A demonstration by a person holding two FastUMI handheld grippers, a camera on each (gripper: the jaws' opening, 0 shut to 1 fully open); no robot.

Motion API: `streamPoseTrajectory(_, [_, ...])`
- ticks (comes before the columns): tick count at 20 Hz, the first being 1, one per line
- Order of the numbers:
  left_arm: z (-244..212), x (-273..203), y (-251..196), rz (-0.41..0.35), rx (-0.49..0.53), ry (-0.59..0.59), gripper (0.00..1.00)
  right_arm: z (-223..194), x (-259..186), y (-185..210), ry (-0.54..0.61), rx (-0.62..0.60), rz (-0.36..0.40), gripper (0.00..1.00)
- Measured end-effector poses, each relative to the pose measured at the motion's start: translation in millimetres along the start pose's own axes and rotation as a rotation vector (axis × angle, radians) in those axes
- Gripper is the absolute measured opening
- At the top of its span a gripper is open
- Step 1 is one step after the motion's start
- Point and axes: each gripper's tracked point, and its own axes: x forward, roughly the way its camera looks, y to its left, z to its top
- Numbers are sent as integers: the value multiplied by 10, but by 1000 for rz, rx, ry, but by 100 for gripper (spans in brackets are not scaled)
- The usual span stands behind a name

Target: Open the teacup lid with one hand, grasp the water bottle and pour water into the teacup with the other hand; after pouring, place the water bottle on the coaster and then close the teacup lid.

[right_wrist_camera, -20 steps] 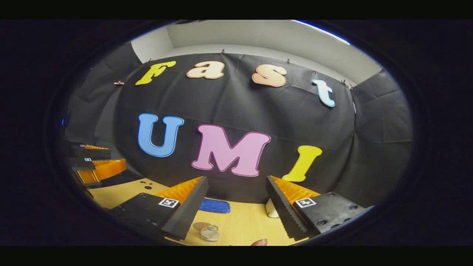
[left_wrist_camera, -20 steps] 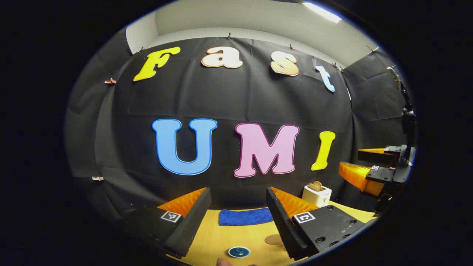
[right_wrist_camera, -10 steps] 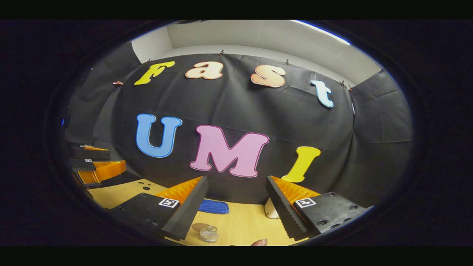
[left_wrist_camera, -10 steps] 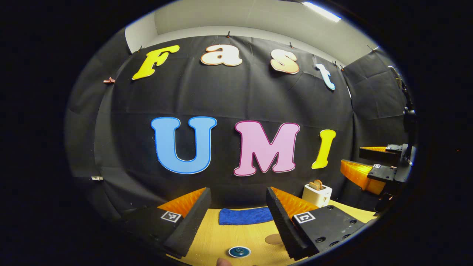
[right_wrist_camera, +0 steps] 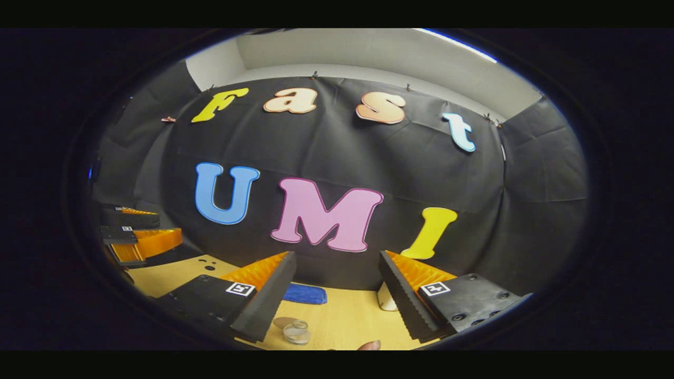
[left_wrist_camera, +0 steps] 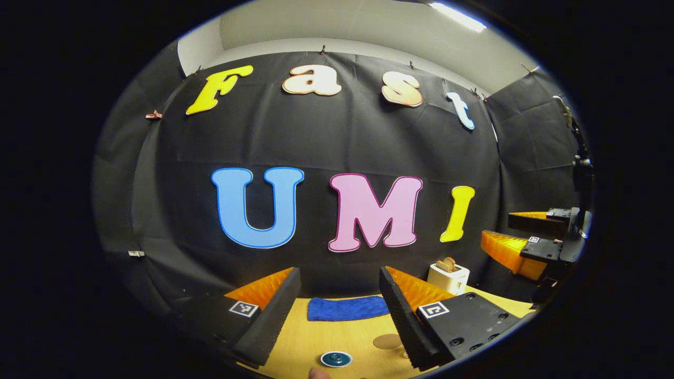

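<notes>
My left gripper is open and empty, held high over the wooden table. Below its fingers stands the teacup with its teal lid on, and the round brown coaster lies just to the right of it. My right gripper is open and empty too. A small clear water bottle, seen from above, stands on the table below it, with the coaster close behind. Each view catches the other gripper at its edge: the right one, the left one.
A folded blue towel lies at the back of the table against the black cloth. A white toaster with bread stands at the back right. A fingertip shows at the bottom edge of the right gripper view.
The left gripper view has drifted slightly, so the lid and coaster sit a little further left. Both grippers stay open and high.
</notes>
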Motion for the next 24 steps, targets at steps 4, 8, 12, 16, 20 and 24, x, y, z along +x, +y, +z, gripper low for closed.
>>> streamPoseTrajectory(4, [-234,9,-67,-23,27,38,95,-155,-7,180,19,-45,60,96])
streamPoseTrajectory(8, [-710,58,-134,-47,35,111,94,-561,-18,368,82,-67,110,96])
streamPoseTrajectory(12, [-1339,209,-102,-54,51,166,94,-1105,-5,556,145,-31,151,98])
streamPoseTrajectory(16, [-2088,376,-9,-28,68,208,91,-1595,21,568,171,-38,153,98])
streamPoseTrajectory(20, [-2859,433,23,-14,24,285,82,-2108,-19,586,215,-33,150,98])
streamPoseTrajectory(24, [-3411,499,90,16,8,335,77,-2506,-108,636,281,-6,145,98])
